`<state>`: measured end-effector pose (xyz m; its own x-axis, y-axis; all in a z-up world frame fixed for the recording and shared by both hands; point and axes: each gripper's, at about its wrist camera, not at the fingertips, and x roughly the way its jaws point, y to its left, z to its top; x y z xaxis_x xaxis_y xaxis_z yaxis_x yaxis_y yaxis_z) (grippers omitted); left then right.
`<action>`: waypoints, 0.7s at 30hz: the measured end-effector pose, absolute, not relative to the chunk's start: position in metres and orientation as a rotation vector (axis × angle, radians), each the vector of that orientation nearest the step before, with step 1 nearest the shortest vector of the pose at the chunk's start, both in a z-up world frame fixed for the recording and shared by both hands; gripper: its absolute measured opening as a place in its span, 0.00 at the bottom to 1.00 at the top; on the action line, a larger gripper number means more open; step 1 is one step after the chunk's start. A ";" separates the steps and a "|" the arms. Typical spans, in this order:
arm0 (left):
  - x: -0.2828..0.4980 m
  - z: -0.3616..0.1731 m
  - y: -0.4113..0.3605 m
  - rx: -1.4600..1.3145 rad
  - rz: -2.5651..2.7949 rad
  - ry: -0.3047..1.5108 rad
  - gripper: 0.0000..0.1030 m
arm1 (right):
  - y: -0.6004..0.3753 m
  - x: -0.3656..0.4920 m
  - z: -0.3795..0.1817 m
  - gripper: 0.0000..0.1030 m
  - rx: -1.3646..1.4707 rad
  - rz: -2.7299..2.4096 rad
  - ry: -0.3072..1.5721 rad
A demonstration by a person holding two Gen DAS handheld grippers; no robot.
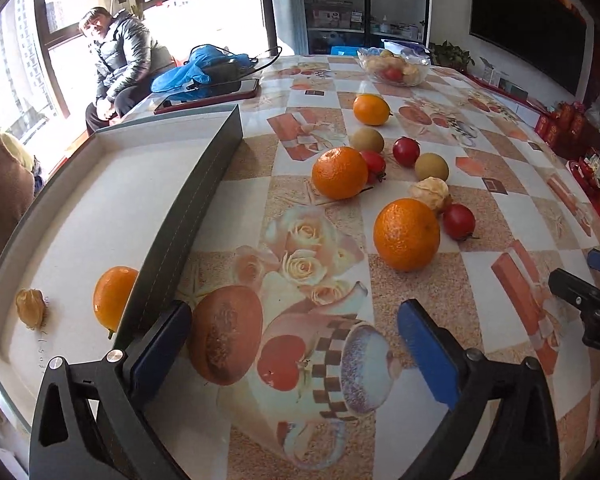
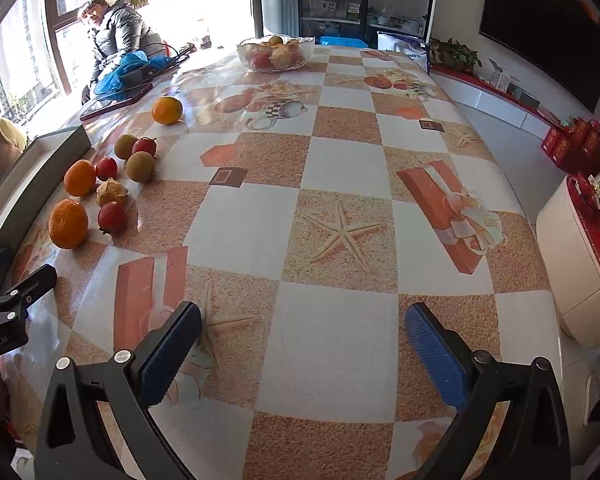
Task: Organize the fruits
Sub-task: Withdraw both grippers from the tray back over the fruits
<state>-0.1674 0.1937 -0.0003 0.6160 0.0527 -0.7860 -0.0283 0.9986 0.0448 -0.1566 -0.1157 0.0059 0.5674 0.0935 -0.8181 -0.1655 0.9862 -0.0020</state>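
Patterned desk [image 2: 352, 172] holds loose fruit beside my tray [image 1: 100, 200] (two pieces sorted already); both grippers, left gripper [image 1: 294, 340] and right gripper [image 2: 302, 344], hang with fingers apart, empty, probably lining up the nearest orange [image 1: 406, 234].

Legible text, two items, both partial. Right gripper [image 1: 592, 308], black body at the edge of the left wrist view: white letters "D", cut off by the frame. Left gripper [image 2: 4, 304], black body at the edge of the right wrist view: white lettering ending "…nRobot.AI". Packaging print on the shelves and red boxes [image 2: 568, 142]: too small to read.
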 end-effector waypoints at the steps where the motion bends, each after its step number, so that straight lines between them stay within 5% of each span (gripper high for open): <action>1: -0.167 0.000 0.194 0.029 0.045 0.906 0.99 | -0.116 -0.157 0.006 0.99 -0.081 0.152 0.956; 21: -0.169 0.000 0.192 0.029 0.040 0.905 0.99 | -0.116 -0.157 0.006 0.99 -0.082 0.154 0.955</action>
<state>-0.1685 0.1924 -0.0002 0.6173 0.0470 -0.7853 -0.0223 0.9989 0.0422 -0.1570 -0.1161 0.0056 0.5679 0.0946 -0.8176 -0.1666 0.9860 -0.0017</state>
